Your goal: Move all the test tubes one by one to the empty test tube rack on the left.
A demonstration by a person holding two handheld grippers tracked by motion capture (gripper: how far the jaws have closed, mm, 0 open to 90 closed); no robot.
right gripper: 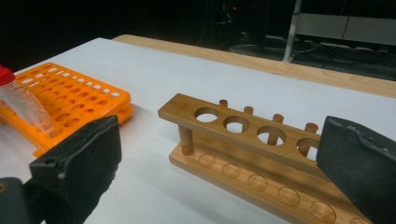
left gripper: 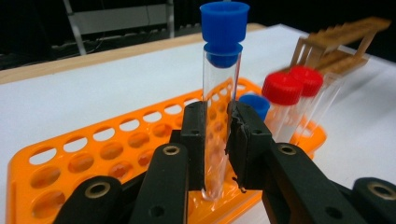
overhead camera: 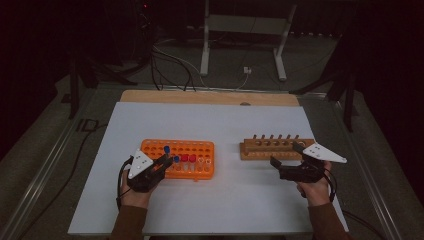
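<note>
Your left gripper clamps a blue-capped tube, its foot seemingly inside the orange rack; your right gripper gapes, empty.

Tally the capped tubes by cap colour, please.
Blue-capped tubes: 2, one held in the left gripper
Red-capped tubes: 2, in the orange rack
Total: 4

A white-topped bench with a wooden strip along its far edge is carrying two racks. An orange plastic tube rack is lying on the left half, nearer the front edge. A wooden tube rack is sitting on the right half, well apart from it.
</note>
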